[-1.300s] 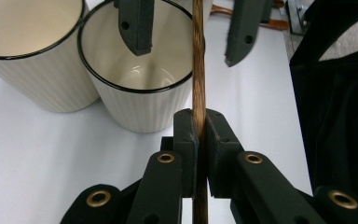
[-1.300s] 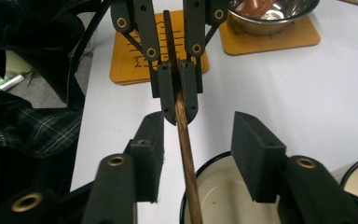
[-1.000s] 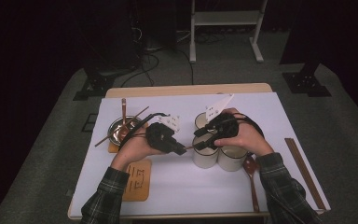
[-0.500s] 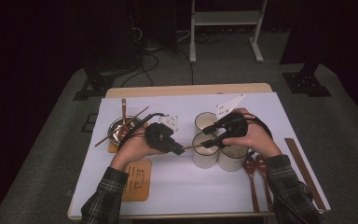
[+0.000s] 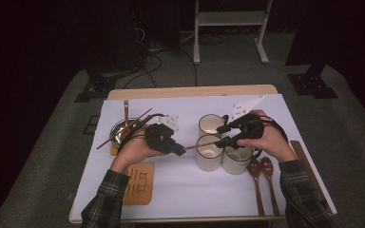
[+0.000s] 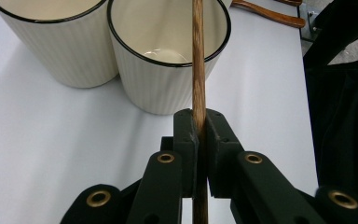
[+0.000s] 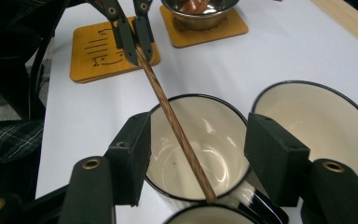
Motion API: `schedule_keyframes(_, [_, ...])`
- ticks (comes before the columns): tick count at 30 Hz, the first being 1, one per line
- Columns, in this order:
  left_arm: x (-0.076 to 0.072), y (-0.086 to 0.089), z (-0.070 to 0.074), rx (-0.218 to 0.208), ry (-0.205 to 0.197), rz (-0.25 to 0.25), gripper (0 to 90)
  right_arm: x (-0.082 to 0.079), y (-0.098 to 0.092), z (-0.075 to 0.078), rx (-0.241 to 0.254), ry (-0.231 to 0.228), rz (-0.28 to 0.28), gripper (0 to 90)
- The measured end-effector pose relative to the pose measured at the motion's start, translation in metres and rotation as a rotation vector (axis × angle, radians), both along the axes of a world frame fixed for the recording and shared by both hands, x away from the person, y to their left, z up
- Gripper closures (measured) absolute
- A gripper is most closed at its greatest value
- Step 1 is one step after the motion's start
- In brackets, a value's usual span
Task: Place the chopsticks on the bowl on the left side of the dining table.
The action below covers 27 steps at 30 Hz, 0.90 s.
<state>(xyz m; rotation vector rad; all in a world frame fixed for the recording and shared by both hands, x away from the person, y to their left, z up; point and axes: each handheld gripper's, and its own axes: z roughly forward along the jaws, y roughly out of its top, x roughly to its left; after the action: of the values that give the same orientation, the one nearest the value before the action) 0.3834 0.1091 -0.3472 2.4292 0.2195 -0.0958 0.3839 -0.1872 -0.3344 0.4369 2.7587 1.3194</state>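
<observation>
Right gripper point(image 5: 222, 135) drew back, jaws just opening off the thin brown wooden chopstick point(image 5: 201, 145) | left gripper point(image 5: 178, 149) clamps chopstick across cream ribbed mug point(image 5: 209, 153)

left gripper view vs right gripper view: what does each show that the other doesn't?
Left gripper view alone: the left gripper clamped on the chopstick, seen close up, and a wooden handle beyond the mugs.

Right gripper view alone: the right gripper, jaws just opening, clear of the chopstick, plus two coasters and a metal bowl.

Both: chopstick, cream mugs, white tabletop.
</observation>
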Motion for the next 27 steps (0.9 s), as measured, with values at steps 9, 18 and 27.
schedule_keyframes(9, [0.001, 0.005, 0.003, -0.017, -0.002, 0.017, 84.3, -0.001, -0.018, -0.001, 0.014, 0.003, -0.046, 39.3])
schedule_keyframes(18, [0.004, 0.011, 0.005, -0.008, -0.002, 0.058, 84.2, -0.002, -0.034, -0.004, 0.012, 0.0, -0.097, 39.1])
schedule_keyframes(27, [0.005, 0.015, 0.008, -0.022, -0.011, 0.109, 84.3, -0.002, -0.049, -0.01, 0.001, -0.002, -0.148, 38.3])
